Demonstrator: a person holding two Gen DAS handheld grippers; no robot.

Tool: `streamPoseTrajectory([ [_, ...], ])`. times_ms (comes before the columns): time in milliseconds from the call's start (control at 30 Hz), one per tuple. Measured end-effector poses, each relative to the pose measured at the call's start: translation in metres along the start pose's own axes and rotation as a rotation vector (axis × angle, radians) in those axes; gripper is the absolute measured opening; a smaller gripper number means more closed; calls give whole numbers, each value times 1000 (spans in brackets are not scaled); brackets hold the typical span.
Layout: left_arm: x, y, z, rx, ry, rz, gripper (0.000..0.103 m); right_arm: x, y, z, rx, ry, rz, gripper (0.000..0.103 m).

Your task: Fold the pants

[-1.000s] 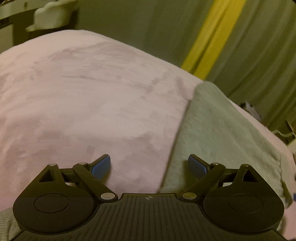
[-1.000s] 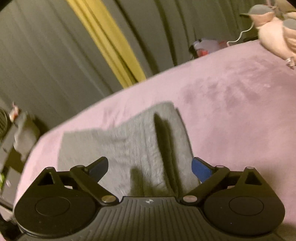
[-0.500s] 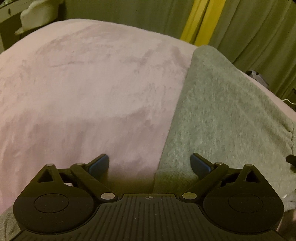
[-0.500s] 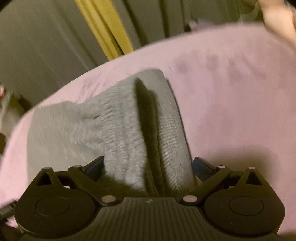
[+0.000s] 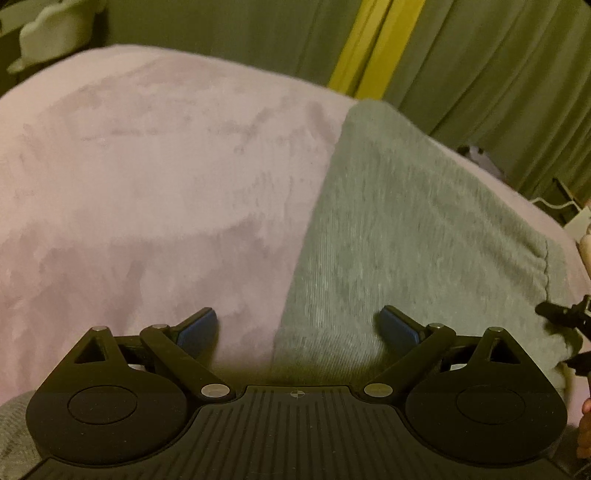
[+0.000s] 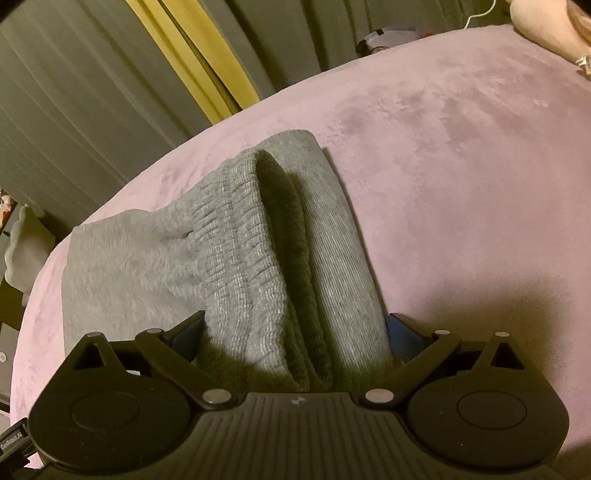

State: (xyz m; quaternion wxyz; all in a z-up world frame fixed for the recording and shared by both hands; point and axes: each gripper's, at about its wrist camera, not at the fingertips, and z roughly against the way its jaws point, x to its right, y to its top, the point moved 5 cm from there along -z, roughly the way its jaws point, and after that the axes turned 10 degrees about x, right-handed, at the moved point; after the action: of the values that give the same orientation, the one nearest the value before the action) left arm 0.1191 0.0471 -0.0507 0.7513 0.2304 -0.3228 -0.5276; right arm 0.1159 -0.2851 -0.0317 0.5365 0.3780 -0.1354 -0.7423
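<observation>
Grey knit pants (image 5: 413, 236) lie folded on a pink bed cover (image 5: 147, 177). In the left wrist view their left edge runs between my open left gripper's (image 5: 299, 326) blue pads; the right pad rests over the cloth. In the right wrist view the pants (image 6: 258, 251) show a ribbed waistband standing up as a fold. My right gripper (image 6: 295, 330) is open, with the waistband fold between its fingers. The right gripper's tip (image 5: 565, 317) shows at the left view's right edge.
Grey-green curtains with a yellow stripe (image 5: 369, 48) hang behind the bed. A pale plush toy (image 5: 48, 37) sits at the far left. A pink object (image 6: 546, 26) and a white cable lie at the bed's far right. Pink cover (image 6: 461, 166) spreads right of the pants.
Both grippers have moved in close to the pants. The waistband fold now sits between the right fingers. The left gripper shifted so the pants' edge lies between its fingers.
</observation>
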Motion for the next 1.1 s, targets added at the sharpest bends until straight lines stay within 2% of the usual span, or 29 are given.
streamPoseTrajectory([
  [100, -1, -2, -6, -38, 11, 1, 99, 1, -1, 1, 0, 1, -3, 99],
  [500, -2, -2, -7, -36, 8, 9, 100, 0, 0, -1, -1, 2, 0, 99],
  [733, -7, 6, -9, -55, -104, 84, 100, 3, 6, -3, -36, 29, -24, 99],
  [900, -9, 20, -24, -82, -182, 151, 100, 21, 23, -16, -110, 142, -164, 99],
  [1100, 4, 32, -59, -155, -239, 122, 100, 19, 35, -31, -134, 202, -97, 99],
])
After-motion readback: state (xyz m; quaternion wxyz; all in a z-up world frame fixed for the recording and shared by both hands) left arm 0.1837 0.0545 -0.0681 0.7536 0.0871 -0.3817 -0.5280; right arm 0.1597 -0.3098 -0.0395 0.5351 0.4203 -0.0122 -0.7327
